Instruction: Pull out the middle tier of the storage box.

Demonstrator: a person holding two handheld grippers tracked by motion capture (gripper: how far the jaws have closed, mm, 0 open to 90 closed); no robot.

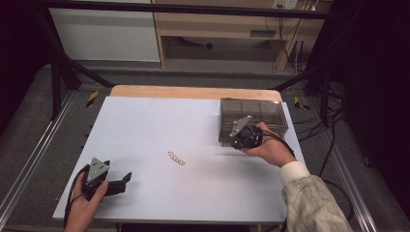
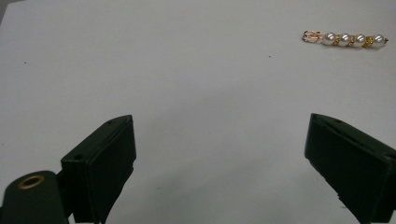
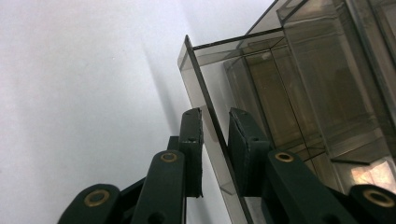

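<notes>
A small gold clip set with several pearls (image 1: 176, 158) lies flat on the white sheet near the table's middle; it also lies at the upper right of the left gripper view (image 2: 348, 39). My left gripper (image 1: 124, 182) rests low at the near left corner, open wide (image 2: 219, 135), nothing between its jaws, well short of the clip. A smoky clear box with compartments (image 1: 254, 113) stands at the far right. My right gripper (image 1: 237, 141) is at its near left corner, jaws closed on the box's thin front panel (image 3: 210, 112), one jaw on each side.
The white sheet (image 1: 159, 125) covers a wooden table whose bare edge shows at the back (image 1: 193, 92). Black frame bars and cables run around the table. A shelf unit stands behind.
</notes>
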